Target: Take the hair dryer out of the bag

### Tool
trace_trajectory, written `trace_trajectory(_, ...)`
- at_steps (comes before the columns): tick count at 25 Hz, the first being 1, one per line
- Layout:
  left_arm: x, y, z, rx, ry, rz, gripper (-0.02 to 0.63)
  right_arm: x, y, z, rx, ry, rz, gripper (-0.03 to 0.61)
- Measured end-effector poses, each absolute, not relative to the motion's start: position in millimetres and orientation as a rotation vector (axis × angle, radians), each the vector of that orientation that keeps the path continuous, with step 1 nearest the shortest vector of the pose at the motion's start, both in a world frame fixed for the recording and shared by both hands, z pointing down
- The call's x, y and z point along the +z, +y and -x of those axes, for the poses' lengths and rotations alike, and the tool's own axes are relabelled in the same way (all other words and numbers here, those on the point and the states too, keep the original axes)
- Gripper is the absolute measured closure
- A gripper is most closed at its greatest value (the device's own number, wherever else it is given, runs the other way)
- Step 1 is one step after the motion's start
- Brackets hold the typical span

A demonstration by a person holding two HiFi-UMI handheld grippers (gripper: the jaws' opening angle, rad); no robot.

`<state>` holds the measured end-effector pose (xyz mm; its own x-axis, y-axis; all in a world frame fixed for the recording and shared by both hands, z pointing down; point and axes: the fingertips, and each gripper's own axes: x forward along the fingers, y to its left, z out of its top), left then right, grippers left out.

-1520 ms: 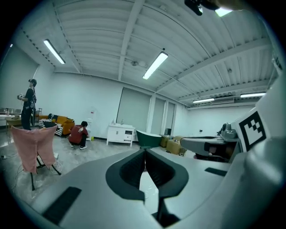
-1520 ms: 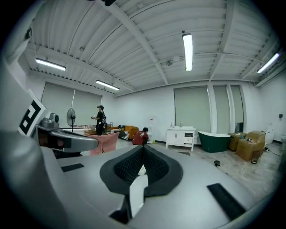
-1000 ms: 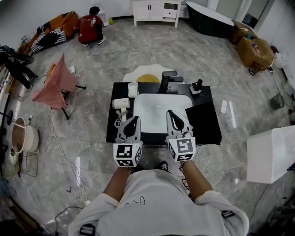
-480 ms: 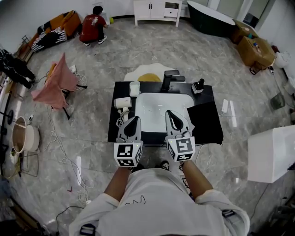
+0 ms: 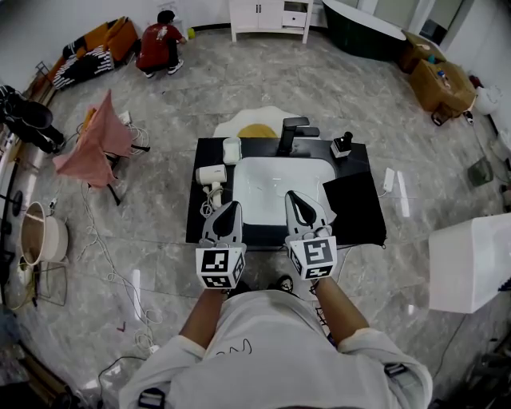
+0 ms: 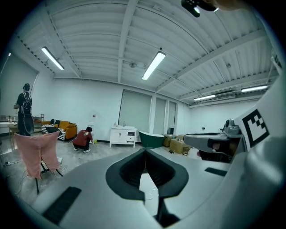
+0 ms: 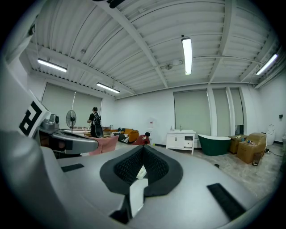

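**Hair dryer lies in the open on the bench; both grippers closed and empty**

The white hair dryer [image 5: 211, 175] lies on the left part of the black bench [image 5: 361, 160], just beside the left rim of the white sink [image 5: 279, 188]. It is inside no bag. Its cord [image 5: 209, 204] runs loosely toward the bench's near edge. Just behind the dryer stands a small white pouch [image 5: 231, 151]; whether this is the bag the task names cannot be told. At the back of the sink rises a black faucet [image 5: 291, 136], and to its right sits a small black object [image 5: 342, 146] too small to identify. A flat black sheet [image 5: 351, 204] covers the right end of the bench.

The left gripper [image 5: 234, 205] and the right gripper [image 5: 294, 195] are held side by side over the near edge of the sink, pointing away from the person. Each gripper's own view shows its jaws pressed together with nothing between them. Neither touches the dryer; the left gripper is near it, to its right.

Around the bench is a marble floor. An egg-shaped rug [image 5: 254, 128] lies behind the bench, and a pink cloth [image 5: 92, 148] drapes a stand to the left. A person in a red top [image 5: 156, 49] crouches far off, near a white cabinet [image 5: 270, 16]. A dark bathtub [image 5: 363, 32] sits beyond.
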<state>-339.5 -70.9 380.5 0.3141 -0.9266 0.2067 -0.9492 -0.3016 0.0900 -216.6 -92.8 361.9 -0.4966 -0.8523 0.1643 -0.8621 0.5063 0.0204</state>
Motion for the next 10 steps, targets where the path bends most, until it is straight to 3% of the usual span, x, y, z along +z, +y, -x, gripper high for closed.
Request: trace_trajectory(10, 387.5, -62.0, 337.9, 0.181, -1.722, -2.371, 0.592, 368.1, -86.6, 214.3, 0.110, -2.592, -1.480, 0.580)
